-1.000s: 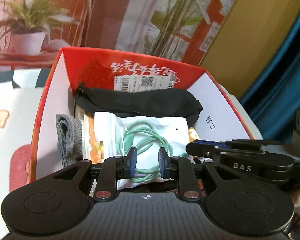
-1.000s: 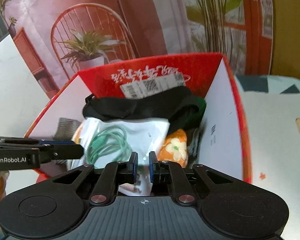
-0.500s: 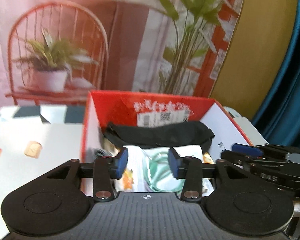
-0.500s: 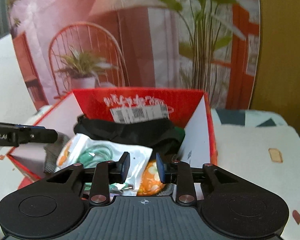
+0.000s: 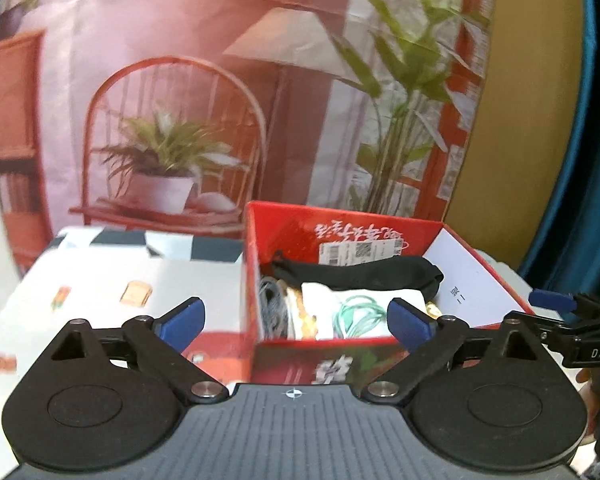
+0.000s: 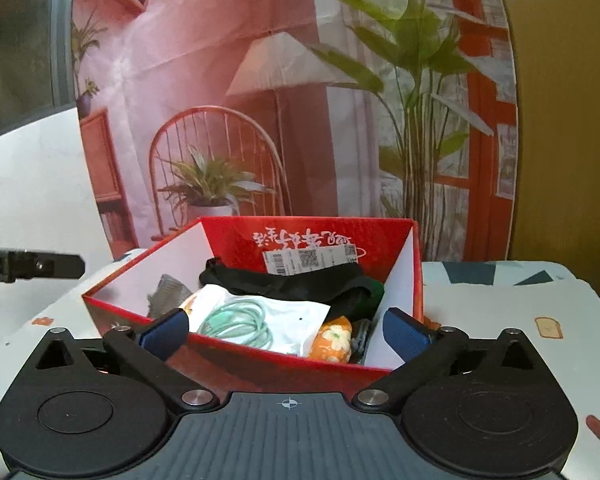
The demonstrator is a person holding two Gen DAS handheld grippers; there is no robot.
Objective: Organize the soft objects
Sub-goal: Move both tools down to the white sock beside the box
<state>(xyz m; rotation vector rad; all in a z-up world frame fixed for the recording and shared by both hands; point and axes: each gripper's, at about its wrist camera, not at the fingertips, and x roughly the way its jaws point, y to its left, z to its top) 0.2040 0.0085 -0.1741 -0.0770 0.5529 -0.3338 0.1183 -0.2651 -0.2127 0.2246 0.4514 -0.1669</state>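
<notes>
Both grippers have come back out of the red box (image 5: 328, 360) and sit behind its near wall now, where a second ago they were low over the things inside. The left gripper (image 5: 296, 322) had its fingers (image 5: 182, 322) nearly together above the white packet (image 5: 332, 312) with the green cable; they are spreading wide now, with nothing between them but the view of the box. The right gripper (image 6: 286, 330) was clenched just over the same packet, and its fingers (image 6: 164, 332) are likewise swinging apart, released and empty.

So whatever they were pressing or tucking has been let go. The packet (image 6: 260, 320) lies flat on top of the pile, its front edge near the box's (image 6: 236, 346) near wall. Behind it the black pouch (image 6: 288, 286) lies across the back of the box under the shipping label. An orange flowered thing (image 6: 334, 340) sits at the packet's right corner, and a grey strap (image 5: 272, 312) stands along the left wall. Everything soft that I can see is inside the box; the patterned bench (image 6: 520, 320) around it carries nothing loose, as far as these two views reach.

To my eye that reads as the packing being finished, or very close to it. If anything is left, it would be a last look for items outside the views.
</notes>
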